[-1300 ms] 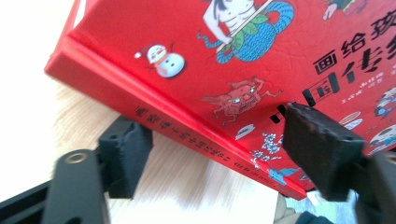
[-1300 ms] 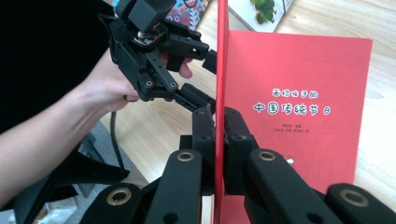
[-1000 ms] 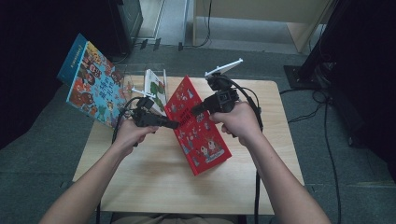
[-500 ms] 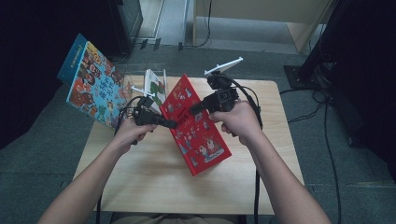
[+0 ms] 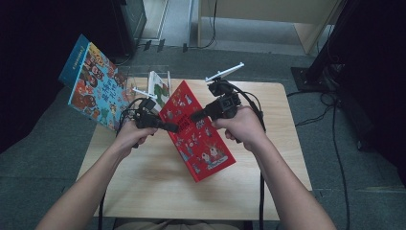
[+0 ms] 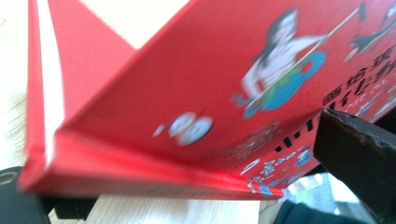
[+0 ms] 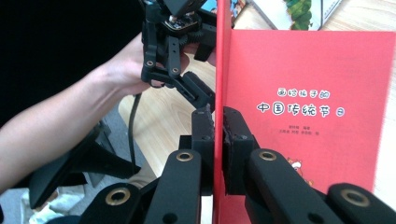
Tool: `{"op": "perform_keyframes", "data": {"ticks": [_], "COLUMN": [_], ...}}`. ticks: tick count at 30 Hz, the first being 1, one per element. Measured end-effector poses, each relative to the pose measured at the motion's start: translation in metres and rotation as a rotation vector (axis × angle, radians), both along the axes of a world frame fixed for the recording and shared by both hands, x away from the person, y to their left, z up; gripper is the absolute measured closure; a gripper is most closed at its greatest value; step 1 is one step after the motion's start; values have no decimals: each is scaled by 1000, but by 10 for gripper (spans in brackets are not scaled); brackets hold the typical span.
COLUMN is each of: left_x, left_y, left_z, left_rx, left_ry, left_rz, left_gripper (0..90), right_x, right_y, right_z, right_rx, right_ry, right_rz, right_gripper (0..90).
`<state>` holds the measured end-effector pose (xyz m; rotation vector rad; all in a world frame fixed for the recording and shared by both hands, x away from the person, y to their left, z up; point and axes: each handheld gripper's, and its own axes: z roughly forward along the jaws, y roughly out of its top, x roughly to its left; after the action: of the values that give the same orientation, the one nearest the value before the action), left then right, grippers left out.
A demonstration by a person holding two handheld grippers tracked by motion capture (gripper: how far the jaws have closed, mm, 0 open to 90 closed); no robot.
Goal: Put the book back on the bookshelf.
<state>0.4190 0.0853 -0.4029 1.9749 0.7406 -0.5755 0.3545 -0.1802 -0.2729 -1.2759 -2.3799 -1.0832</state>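
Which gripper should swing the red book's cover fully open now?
Right. The right gripper is already clamped on the red book cover's edge, lifting it off the title page. The left gripper has just been opening; its jaws straddle the book's spine corner without pinching.

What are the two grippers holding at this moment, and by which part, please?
The right gripper clamps the red book's front cover at its edge. The left gripper, jaws just opened wide, straddles the book without gripping it.

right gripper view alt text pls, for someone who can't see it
The right claw is shut on the upright front cover of a red picture book, opened to its title page. Beside it, the left claw reaches the cover above a wooden table.
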Motion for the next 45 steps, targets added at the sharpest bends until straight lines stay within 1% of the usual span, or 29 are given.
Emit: {"op": "perform_keyframes", "data": {"ticks": [1, 3, 5, 7, 8, 9, 10, 11, 13, 14, 15, 17, 19, 24, 26, 27, 28, 31, 34, 37, 40, 42, 45], "left_x": [-1, -3, -5, -7, -7, -7, -7, -7, -7, -7, -7, -7, -7, -8, -8, -8, -8, -8, -9, -10, -12, -13, -14], "left_y": [1, 3, 5, 5, 5, 5, 5, 5, 8, 11, 13, 17, 19, 22, 23, 23, 23, 25, 26, 27, 29, 28, 27], "left_z": [1, 5, 9, 14, 15, 15, 16, 16, 17, 17, 18, 20, 22, 26, 27, 28, 28, 29, 31, 33, 37, 41, 43], "left_rx": [-15, -30, -45, -41, -36, -30, -20, -19, -43, -61, -82, -112, -125, -123, -120, -116, -112, -106, -106, -112, -120, -112, -97], "left_ry": [-15, -38, -43, -55, -56, -56, -70, -73, -71, -67, -67, -74, -79, -102, -109, -107, -108, -118, -141, -155, -183, -204, -223], "left_rz": [6, 21, 35, 47, 51, 53, 55, 60, 77, 81, 88, 95, 96, 95, 91, 89, 89, 74, 64, 54, 47, 42, 38], "left_gripper": [33, 65, 114, 137, 141, 142, 143, 149, 187, 212, 234, 277, 302, 325, 341, 351, 359, 389, 414, 448, 477, 487, 495], "right_x": [0, 1, 1, 0, -1, -1, -1, -1, 0, 0, 0, 0, -1, -2, -2, -2, -2, -2, -3, -5, -6, -6, -8], "right_y": [0, -4, -9, -11, -12, -13, -13, -13, -16, -17, -19, -22, -24, -24, -24, -25, -25, -28, -29, -31, -34, -36, -38], "right_z": [-1, -1, -2, -3, -2, -3, -3, -4, -7, -8, -10, -13, -14, -15, -16, -16, -16, -19, -20, -22, -23, -24, -27], "right_rx": [8, 35, 66, 76, 77, 75, 73, 70, 76, 84, 98, 123, 143, 151, 150, 150, 147, 145, 148, 152, 164, 177, 176], "right_ry": [-4, 6, 6, -4, -14, -18, -22, -23, -31, -20, -31, -32, -32, -56, -73, -83, -82, -107, -127, -158, -190, -208, -237], "right_rz": [5, -16, -26, -30, -22, -24, -23, -22, -19, -24, -15, -14, -13, 7, 18, 25, 28, 42, 56, 75, 100, 111, 128], "right_gripper": [863, 867, 871, 875, 876, 877, 878, 881, 885, 887, 887, 887, 888, 887, 887, 887, 887, 887, 887, 886, 885, 885, 885]}}
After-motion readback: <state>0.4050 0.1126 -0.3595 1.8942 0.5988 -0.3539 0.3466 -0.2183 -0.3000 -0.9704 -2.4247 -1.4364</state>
